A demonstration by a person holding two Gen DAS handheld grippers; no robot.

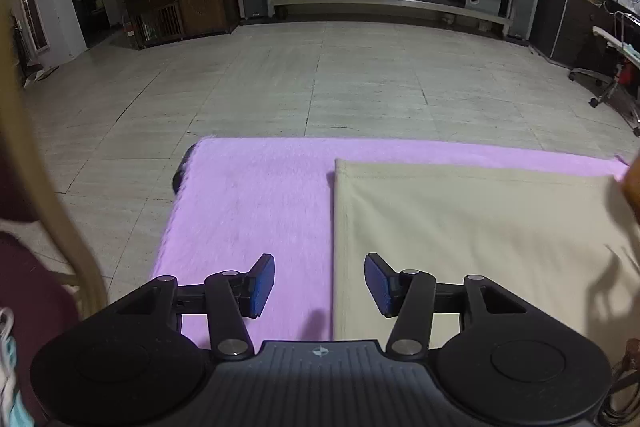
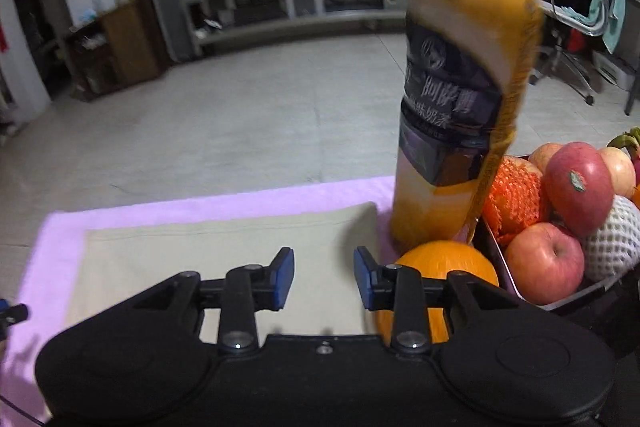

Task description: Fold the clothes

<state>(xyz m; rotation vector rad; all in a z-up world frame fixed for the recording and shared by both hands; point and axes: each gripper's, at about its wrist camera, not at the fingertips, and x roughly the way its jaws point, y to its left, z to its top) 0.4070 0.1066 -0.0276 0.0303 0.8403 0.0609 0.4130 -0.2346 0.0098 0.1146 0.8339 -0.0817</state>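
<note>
Lying flat on the fluffy lilac cloth (image 1: 256,195) that covers the desk, the folded beige fabric garment (image 1: 460,235) sits beneath both tools. The left tool (image 1: 319,285) hangs over its left edge, jaws apart and empty; the right tool (image 2: 324,277) likewise (an orange-capped drink bottle (image 2: 460,87) stands just beside).

Left tool (image 1: 319,285), right tool (image 2: 324,279): black bodies, blue pads, silver screws.

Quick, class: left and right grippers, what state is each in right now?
Left gripper: open, nothing between its jaws, above the beige cloth's edge.
Right gripper: open, empty, over the same cloth.
</note>
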